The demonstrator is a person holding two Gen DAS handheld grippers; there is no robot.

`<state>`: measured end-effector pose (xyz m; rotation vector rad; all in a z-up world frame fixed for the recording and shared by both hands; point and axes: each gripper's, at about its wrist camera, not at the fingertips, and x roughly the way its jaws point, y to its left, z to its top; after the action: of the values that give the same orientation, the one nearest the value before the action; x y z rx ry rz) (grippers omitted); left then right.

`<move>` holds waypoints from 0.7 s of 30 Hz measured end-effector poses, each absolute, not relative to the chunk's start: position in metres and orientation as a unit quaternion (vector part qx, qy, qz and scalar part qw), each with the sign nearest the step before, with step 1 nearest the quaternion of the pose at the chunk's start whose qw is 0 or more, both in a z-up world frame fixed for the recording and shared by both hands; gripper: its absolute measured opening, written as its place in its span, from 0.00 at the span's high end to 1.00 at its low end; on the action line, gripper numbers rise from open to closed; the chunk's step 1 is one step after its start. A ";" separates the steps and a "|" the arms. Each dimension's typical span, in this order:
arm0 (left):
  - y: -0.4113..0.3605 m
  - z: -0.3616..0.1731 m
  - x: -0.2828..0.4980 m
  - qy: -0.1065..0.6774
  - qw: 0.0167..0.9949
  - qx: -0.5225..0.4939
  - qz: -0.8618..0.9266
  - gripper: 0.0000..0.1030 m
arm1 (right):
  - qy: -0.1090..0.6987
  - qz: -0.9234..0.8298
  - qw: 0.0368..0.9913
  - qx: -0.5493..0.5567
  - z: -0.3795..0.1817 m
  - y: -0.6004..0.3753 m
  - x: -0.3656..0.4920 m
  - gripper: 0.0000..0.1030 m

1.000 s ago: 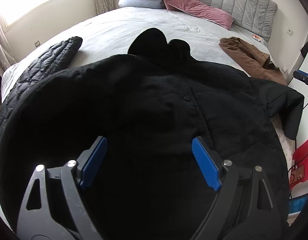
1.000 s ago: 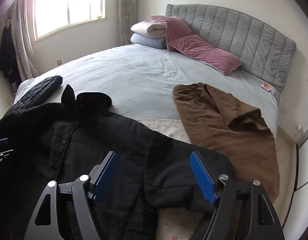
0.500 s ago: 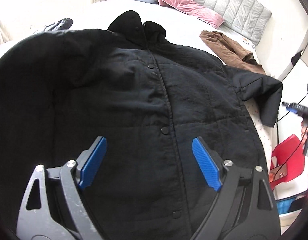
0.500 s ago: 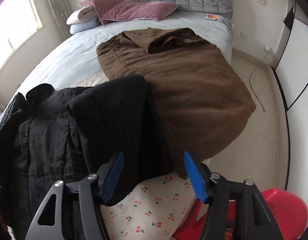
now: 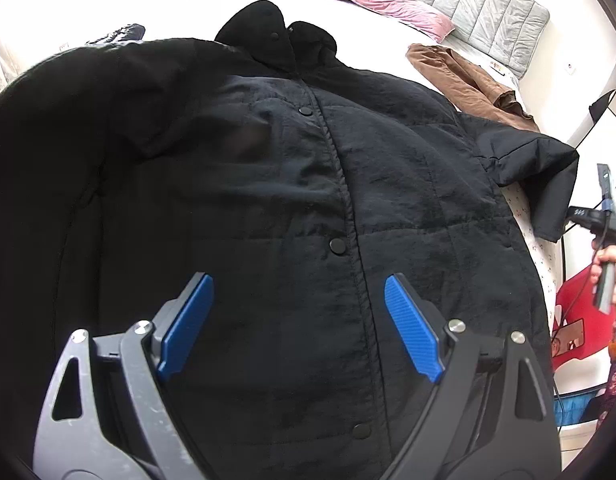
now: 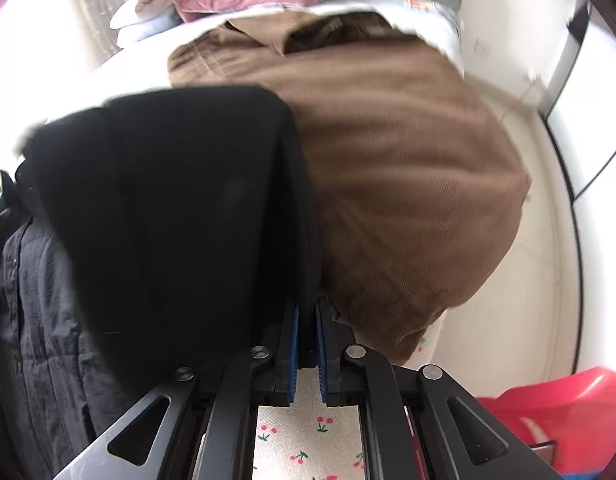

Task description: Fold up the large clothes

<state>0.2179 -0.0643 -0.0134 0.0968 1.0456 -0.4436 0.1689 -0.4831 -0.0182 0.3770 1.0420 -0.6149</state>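
A large black padded jacket (image 5: 268, 184) lies front up on the bed, snaps down its middle and collar at the far end. My left gripper (image 5: 298, 320) hovers over its lower front, blue pads wide apart, nothing between them. The jacket's right sleeve (image 5: 547, 176) reaches toward the bed's edge, where a hand holds my right gripper (image 5: 587, 216). In the right wrist view that gripper (image 6: 307, 320) is shut on the edge of the black sleeve cuff (image 6: 180, 208), the fabric pinched between its blue pads.
A brown garment (image 6: 407, 184) lies beside the sleeve, close to the bed's edge. Pink pillows (image 5: 387, 0) and a grey headboard (image 5: 487, 12) stand at the far end. A red plastic object (image 6: 555, 416) sits on the floor below, past the cherry-print sheet (image 6: 308, 440).
My right gripper dropped to the black sleeve cuff, rolled, and its jaws closed on the cuff edge. My left gripper sank closer over the jacket front, still open.
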 end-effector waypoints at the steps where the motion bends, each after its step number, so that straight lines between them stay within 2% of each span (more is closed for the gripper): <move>1: -0.063 -0.013 0.218 0.494 0.843 0.046 -0.209 0.15 | 0.480 -0.297 0.811 0.150 -0.005 -0.478 0.169 0.94; 6: -0.060 -0.015 0.222 0.495 0.843 0.035 -0.207 0.15 | 0.434 -0.399 0.808 -0.004 0.077 -0.487 0.180 0.95; 9: -0.062 -0.020 0.222 0.497 0.842 0.034 -0.208 0.15 | 0.411 -0.477 0.772 -0.092 0.105 -0.510 0.197 0.95; 12: -0.067 -0.026 0.221 0.501 0.838 0.036 -0.214 0.15 | 0.406 -0.519 0.741 -0.129 0.107 -0.536 0.218 0.95; 15: -0.072 -0.033 0.221 0.508 0.832 0.036 -0.223 0.15 | 0.398 -0.576 0.692 -0.177 0.086 -0.556 0.230 0.96; 18: -0.075 -0.036 0.220 0.511 0.829 0.048 -0.223 0.15 | 0.395 -0.565 0.713 -0.127 0.071 -0.565 0.227 0.92; 21: -0.073 -0.033 0.221 0.507 0.833 0.053 -0.217 0.15 | 0.391 -0.503 0.767 -0.072 0.064 -0.542 0.230 0.74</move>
<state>0.2209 -0.0725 -0.0326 0.1115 1.0742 -0.4594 0.2304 -0.5421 0.0639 -0.1558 0.8495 -1.0924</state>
